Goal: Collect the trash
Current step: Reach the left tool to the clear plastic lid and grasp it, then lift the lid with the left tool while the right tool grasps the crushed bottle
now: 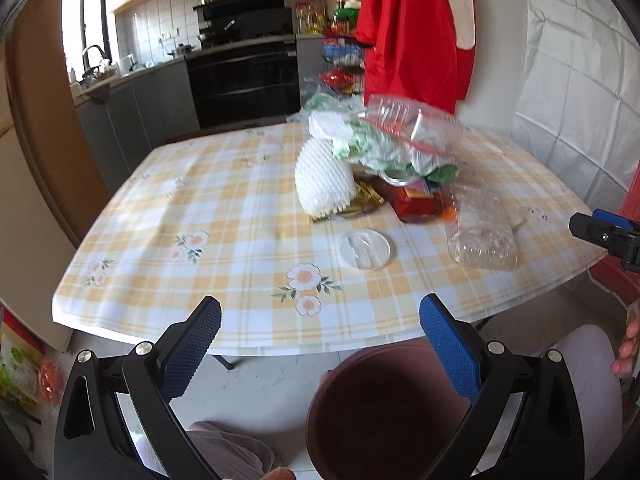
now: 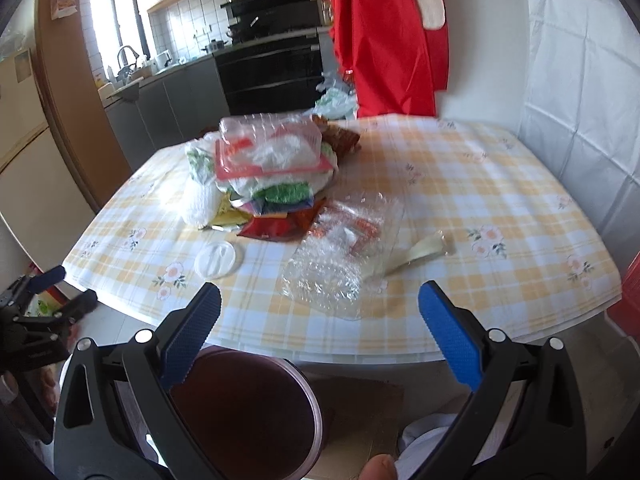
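Observation:
A pile of trash (image 1: 376,160) sits on the checked tablecloth (image 1: 224,208): clear plastic boxes, white foam netting (image 1: 324,180), coloured wrappers. A crumpled clear plastic bag (image 1: 482,232) and a white round lid (image 1: 366,249) lie nearer the front edge. The pile (image 2: 272,168), the bag (image 2: 340,256) and the lid (image 2: 219,259) also show in the right wrist view. A dark brown bin (image 1: 380,412) stands on the floor below the table edge. My left gripper (image 1: 320,344) is open and empty above the bin. My right gripper (image 2: 320,336) is open and empty over the bin (image 2: 248,412).
A pale strip of peel (image 2: 420,254) lies right of the bag. A red garment (image 1: 416,28) hangs at the table's far side. Kitchen counter and oven (image 1: 244,80) stand behind. A wall with white sheeting (image 2: 580,100) is on the right.

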A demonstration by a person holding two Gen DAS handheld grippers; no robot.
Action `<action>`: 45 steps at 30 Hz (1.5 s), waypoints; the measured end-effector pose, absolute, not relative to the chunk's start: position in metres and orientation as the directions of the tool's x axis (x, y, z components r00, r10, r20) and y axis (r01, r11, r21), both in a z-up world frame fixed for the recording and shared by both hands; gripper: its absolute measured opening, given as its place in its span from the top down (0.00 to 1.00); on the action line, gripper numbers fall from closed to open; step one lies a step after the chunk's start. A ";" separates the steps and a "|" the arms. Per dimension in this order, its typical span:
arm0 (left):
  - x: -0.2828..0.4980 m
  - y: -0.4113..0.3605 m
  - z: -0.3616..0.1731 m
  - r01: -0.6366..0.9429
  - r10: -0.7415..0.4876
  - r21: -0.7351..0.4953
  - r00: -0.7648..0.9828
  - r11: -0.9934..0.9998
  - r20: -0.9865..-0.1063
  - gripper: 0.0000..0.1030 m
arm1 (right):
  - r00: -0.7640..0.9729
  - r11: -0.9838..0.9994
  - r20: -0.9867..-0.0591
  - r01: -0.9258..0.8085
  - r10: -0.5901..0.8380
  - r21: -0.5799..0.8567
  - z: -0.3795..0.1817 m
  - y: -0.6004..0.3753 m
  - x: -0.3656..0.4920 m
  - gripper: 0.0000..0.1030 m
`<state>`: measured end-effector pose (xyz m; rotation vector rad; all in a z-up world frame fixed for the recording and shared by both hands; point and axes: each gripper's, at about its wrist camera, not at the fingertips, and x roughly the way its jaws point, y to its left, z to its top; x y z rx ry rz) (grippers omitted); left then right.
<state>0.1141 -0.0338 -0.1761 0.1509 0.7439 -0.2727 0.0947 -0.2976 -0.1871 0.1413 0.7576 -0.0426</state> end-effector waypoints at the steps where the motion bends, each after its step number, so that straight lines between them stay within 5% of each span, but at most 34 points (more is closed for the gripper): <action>1: 0.116 -0.036 -0.180 0.308 -0.198 0.042 0.705 0.950 -0.681 0.06 | 0.723 0.990 -0.691 0.096 0.001 0.101 -0.190 -0.299 0.097 0.05; 18: 0.197 -0.085 -0.230 0.423 -0.279 0.009 0.613 0.906 -0.739 0.11 | 0.653 0.980 -0.758 0.138 0.018 0.142 -0.245 -0.319 0.144 0.05; 32: 0.266 -0.123 -0.283 0.447 -0.202 0.064 0.522 0.892 -0.828 0.11 | 0.624 0.981 -0.781 0.146 0.011 0.131 -0.269 -0.322 0.164 0.05; 34: 0.270 -0.121 -0.287 0.443 -0.210 0.048 0.513 0.895 -0.832 0.15 | 0.623 0.982 -0.782 0.144 0.009 0.126 -0.271 -0.322 0.165 0.05; 37: 0.270 -0.116 -0.288 0.436 -0.244 -0.003 0.499 0.900 -0.831 0.36 | 0.627 0.982 -0.779 0.150 -0.005 0.114 -0.276 -0.325 0.166 0.05; 45: 0.255 -0.094 -0.292 0.424 -0.303 -0.084 0.482 0.902 -0.822 0.38 | 0.652 0.936 -0.746 0.162 0.137 0.313 -0.290 -0.346 0.170 0.06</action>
